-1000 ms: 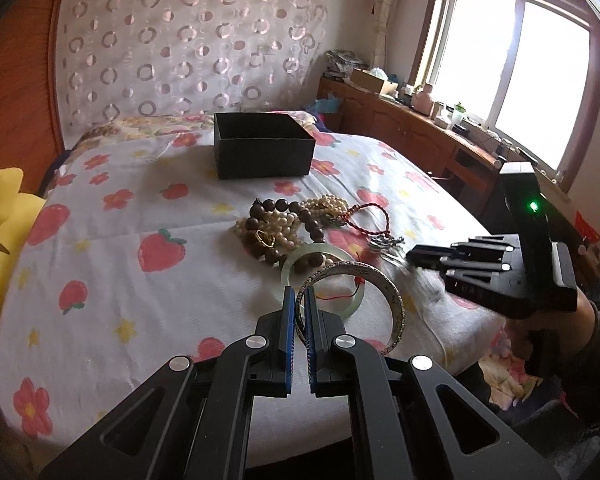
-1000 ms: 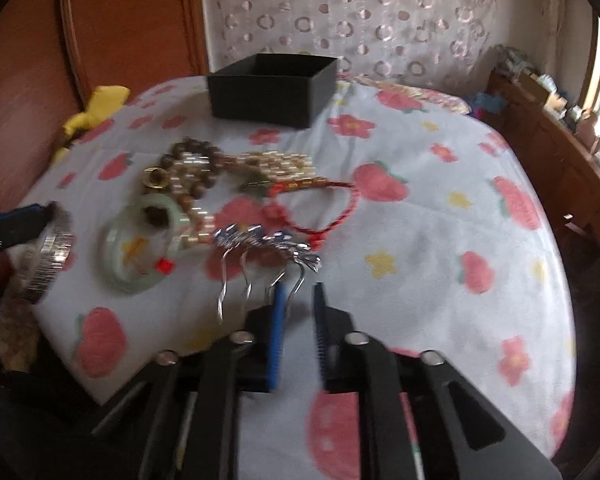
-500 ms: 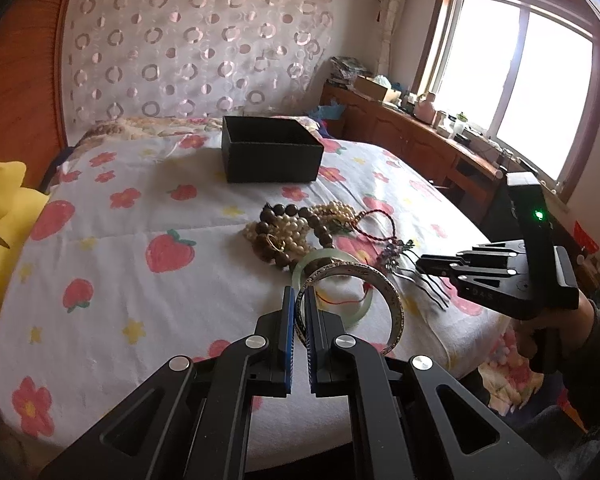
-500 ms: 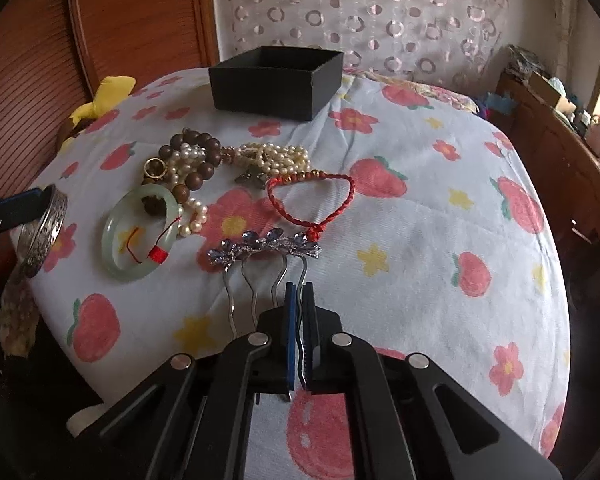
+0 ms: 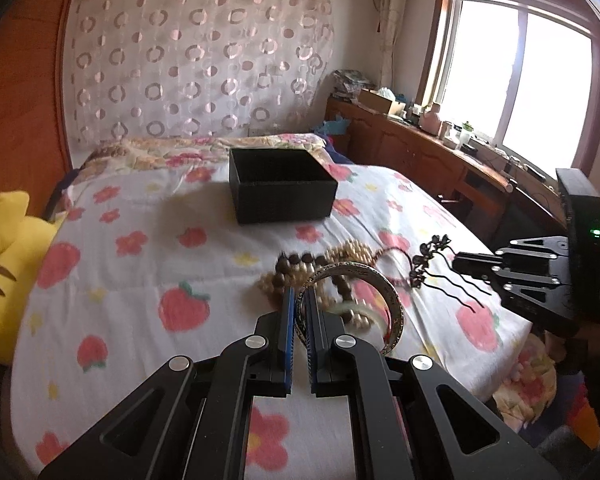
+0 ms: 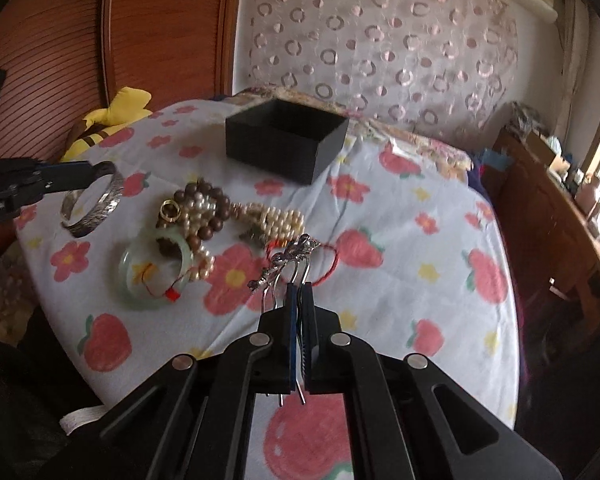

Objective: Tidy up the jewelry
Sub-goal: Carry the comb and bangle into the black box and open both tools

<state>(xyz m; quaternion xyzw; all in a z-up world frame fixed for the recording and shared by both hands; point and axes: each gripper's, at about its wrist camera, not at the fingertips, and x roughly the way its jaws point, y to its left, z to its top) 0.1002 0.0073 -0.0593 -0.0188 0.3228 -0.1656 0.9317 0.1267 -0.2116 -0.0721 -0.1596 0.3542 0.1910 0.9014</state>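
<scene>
My left gripper (image 5: 298,300) is shut on a silver bangle (image 5: 388,292), held above the bed; the bangle also shows in the right wrist view (image 6: 100,204). My right gripper (image 6: 299,292) is shut on a silver flowered hair comb (image 6: 292,256), lifted off the bedspread; the comb also shows in the left wrist view (image 5: 432,260). An open black box (image 5: 282,188) stands farther back on the bed. A pile of jewelry lies between: a green jade bangle (image 6: 156,272), dark wooden beads (image 6: 208,204), pearls (image 6: 276,218), a gold ring (image 6: 170,211) and a red cord bracelet (image 6: 328,264).
The bed has a white spread with strawberries and flowers (image 5: 140,280). A yellow plush toy (image 5: 0,264) lies at the left edge by the wooden headboard. A wooden cabinet (image 5: 440,156) with clutter runs under the window on the right.
My right gripper closed on the hair comb and lifted it off the bed. My left gripper rose with the silver bangle and moved toward the box.
</scene>
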